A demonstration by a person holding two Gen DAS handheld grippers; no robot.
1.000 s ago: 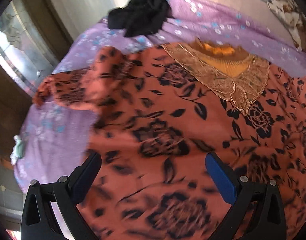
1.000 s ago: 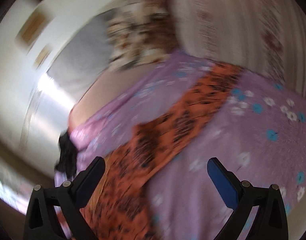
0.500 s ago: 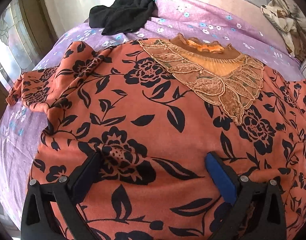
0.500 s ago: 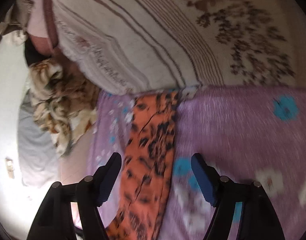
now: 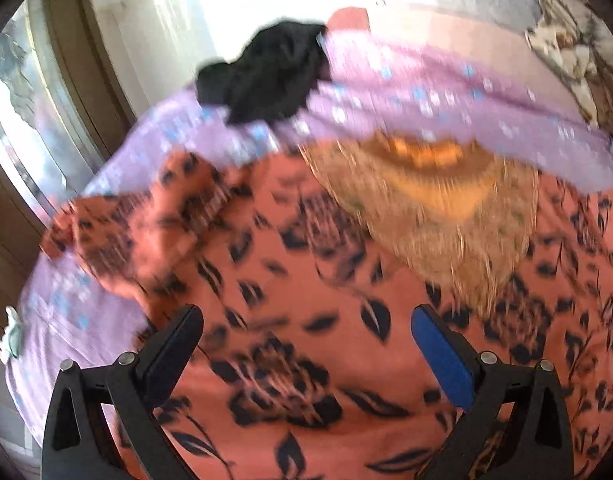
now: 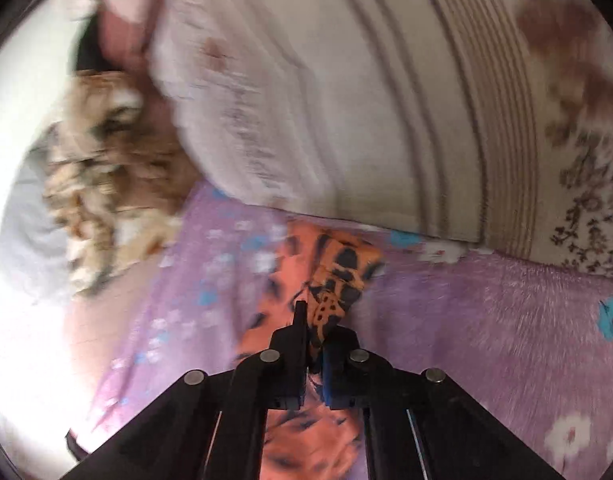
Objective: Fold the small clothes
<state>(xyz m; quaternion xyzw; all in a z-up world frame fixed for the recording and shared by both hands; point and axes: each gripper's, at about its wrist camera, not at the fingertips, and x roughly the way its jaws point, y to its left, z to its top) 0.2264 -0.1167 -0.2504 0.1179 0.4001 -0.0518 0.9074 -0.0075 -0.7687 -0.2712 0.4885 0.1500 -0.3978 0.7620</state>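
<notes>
A: Left gripper (image 5: 306,332), what've we got?

B: Fingers spread wide, nothing between them. It hangs over the orange dress (image 5: 346,320), black flowers all over, spread flat on the purple bedsheet (image 5: 446,92). Lace collar (image 5: 438,208) lies ahead and to the right of the fingers. Pic's blurry tho.

A: And the right gripper (image 6: 312,332)?

B: Pinched tight on a fold of the same orange fabric (image 6: 330,280), prob a sleeve end. Cloth pokes up past the fingertips; the rest trails under the gripper.

A: Around it?

B: Striped pillow (image 6: 346,100) just beyond the sleeve, black garment (image 5: 266,72) bunched at the bed's far edge, well apart from the dress.
</notes>
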